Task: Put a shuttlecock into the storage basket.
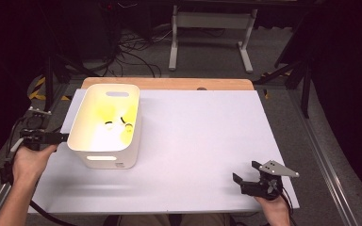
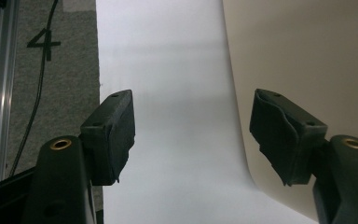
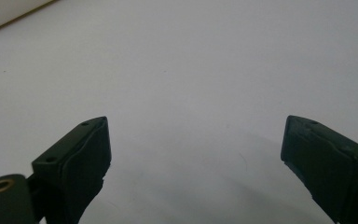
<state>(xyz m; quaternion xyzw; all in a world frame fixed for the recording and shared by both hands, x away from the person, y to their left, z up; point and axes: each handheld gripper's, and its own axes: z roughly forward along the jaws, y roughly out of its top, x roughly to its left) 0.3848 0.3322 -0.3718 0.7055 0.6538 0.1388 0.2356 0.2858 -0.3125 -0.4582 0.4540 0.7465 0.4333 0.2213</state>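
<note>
Matte white table [image 1: 193,141] | glossy rounded plastic bin [image 1: 106,123] | left tool [image 1: 61,137] agape

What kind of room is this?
Probably a lab or workshop for recording tests: a white work table stands on grey carpet, cables snake over the floor behind it, and metal stand legs rise around it.

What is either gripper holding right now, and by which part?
Nothing is held. The left gripper is open beside the white bin, pads clear of its wall. The right gripper is open over the bare white board.
</note>
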